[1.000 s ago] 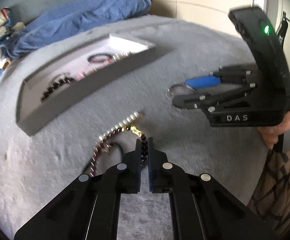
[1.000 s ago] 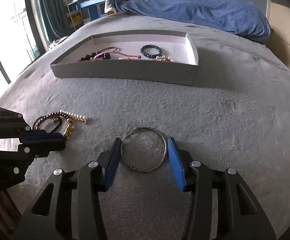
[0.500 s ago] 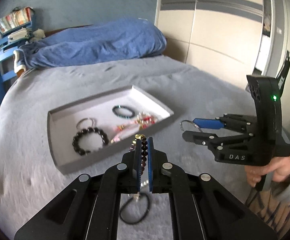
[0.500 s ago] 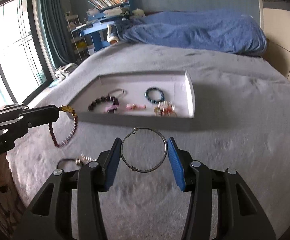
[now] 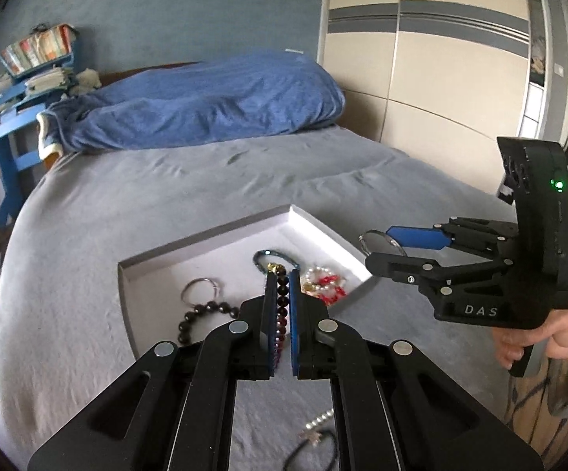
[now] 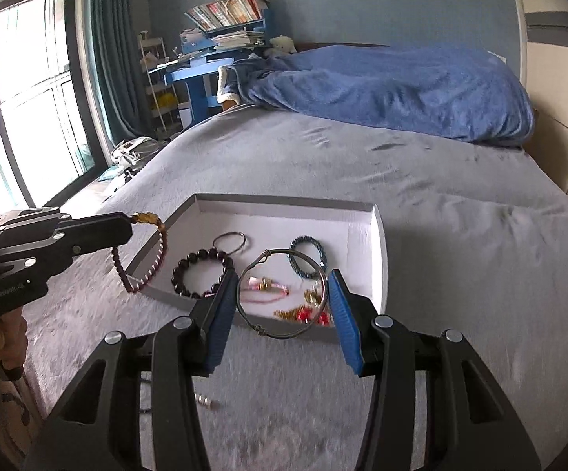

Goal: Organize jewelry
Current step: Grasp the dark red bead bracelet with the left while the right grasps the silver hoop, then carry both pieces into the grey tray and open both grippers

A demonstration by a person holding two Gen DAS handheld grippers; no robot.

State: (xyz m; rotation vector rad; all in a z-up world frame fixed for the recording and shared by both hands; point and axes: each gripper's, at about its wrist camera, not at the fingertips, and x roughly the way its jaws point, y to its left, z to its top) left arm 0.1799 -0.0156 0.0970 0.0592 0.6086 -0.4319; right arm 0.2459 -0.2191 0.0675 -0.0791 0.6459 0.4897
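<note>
A grey tray with a white floor lies on the bed and holds several bracelets. My left gripper is shut on a dark red bead bracelet, which hangs from its tips above the tray's near left rim in the right wrist view. My right gripper is shut on a thin silver wire bangle, held in the air just in front of the tray; the bangle also shows in the left wrist view.
A pearl strand and a black cord lie on the grey bed cover near me. A blue duvet is heaped at the bed's far end. A blue desk and a window stand to the left.
Both grippers have lifted off the bed cover with their bracelets and moved up and forward toward the tray. The pearl strand and black cord stayed on the cover.
</note>
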